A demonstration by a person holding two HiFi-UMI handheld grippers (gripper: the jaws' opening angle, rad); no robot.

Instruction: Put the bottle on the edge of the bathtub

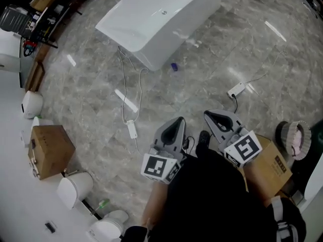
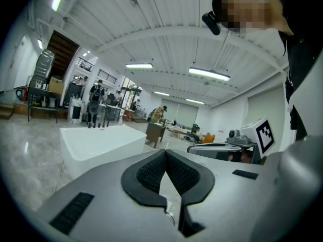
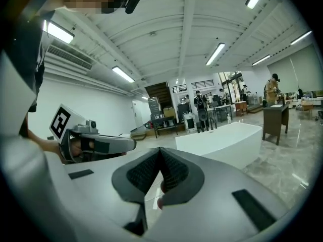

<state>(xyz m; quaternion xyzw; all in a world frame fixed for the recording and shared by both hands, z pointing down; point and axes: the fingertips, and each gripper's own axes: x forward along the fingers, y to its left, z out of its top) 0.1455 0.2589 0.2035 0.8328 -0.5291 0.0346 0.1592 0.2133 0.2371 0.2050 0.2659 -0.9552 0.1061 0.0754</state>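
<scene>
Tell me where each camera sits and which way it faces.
Head view: on the person's head, looking steeply down at the bathtub, left gripper, right gripper and torso.
Left gripper view: on the left gripper, looking along its shut jaws toward the bathtub; right gripper at right.
Right gripper view: on the right gripper, along its shut jaws toward the bathtub; left gripper at left.
All share the bathtub.

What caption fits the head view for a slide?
Left hand-held gripper and right hand-held gripper, both shut, face a white bathtub.
</scene>
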